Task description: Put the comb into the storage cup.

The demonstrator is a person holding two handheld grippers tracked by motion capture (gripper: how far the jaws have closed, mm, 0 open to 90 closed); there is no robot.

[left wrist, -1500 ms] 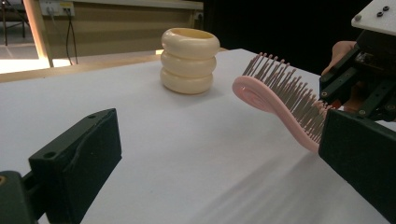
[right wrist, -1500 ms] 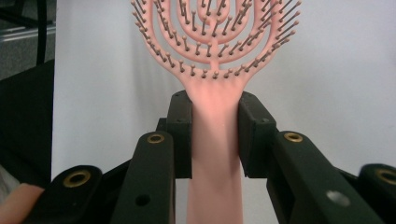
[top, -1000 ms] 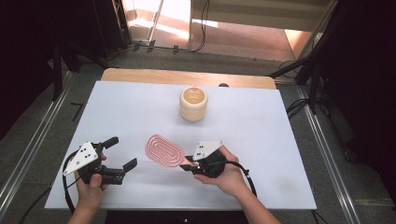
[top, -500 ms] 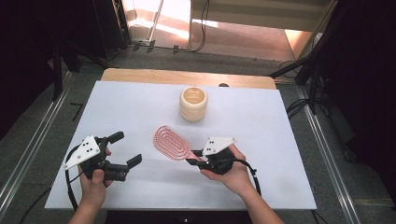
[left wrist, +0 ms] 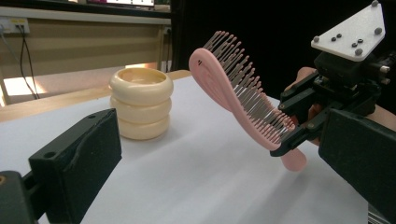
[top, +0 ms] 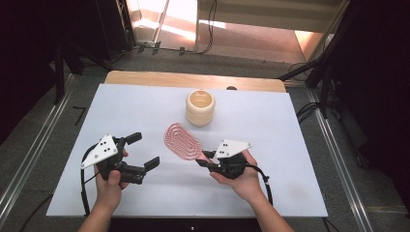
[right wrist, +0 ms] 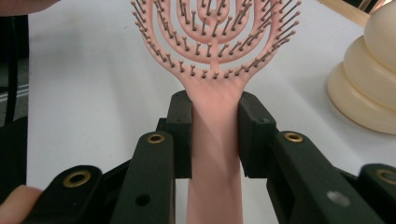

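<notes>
No brand, label or writing can be read on anything here. The right claw (top: 207, 163) pinches the handle of the pink plastic hairbrush with looped ribs and bristles (top: 181, 141), its 2 pads pressed on either side of the neck, the head lifted clear of the white tabletop (top: 270, 125). Beyond the brush head stands the cream ribbed cup of 3 stacked rings (top: 199, 107). The left claw (top: 142, 151) is spread wide, holding nothing. Compared with 1 second ago, the brush has tilted up and swung nearer the cup, and the left claw has shifted slightly forward.
</notes>
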